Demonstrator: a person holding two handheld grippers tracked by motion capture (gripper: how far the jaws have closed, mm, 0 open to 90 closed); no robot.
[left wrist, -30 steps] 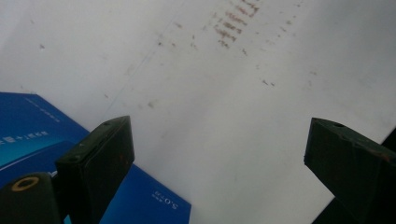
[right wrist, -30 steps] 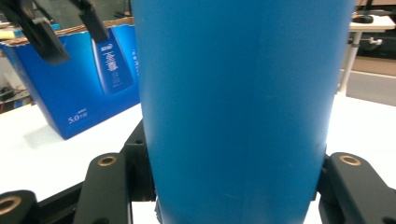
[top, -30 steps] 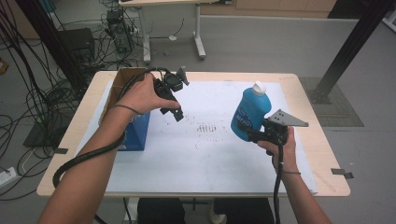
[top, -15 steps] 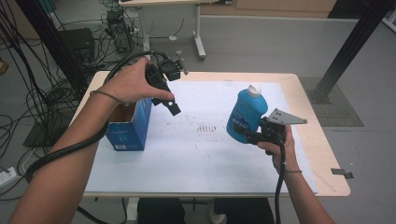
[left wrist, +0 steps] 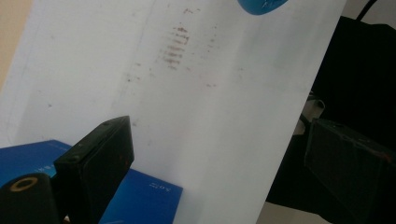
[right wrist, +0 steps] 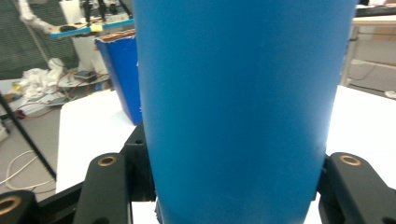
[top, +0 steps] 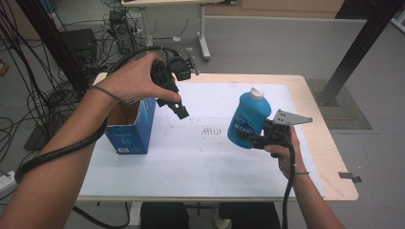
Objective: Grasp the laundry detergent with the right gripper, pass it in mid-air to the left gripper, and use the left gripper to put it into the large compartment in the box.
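One bottle (top: 246, 120) sits clenched in the right tongs (top: 255, 139), base cut off; left tongs (top: 177, 106) hang released, empty.

Setting: lab or test workspace. Evidence: wooden-edged worktable (top: 329, 157) under a white sheet; grey floor (top: 267, 47) strewn with black cable bundles (top: 43, 95); dark equipment case (top: 76, 43); second desk on a metal frame (top: 203, 28); black steel post (top: 363, 43).

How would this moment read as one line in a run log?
right gripper: jaws shut on bottle, tilted, off table | left gripper: jaws open, empty, above sheet | box: open, upright
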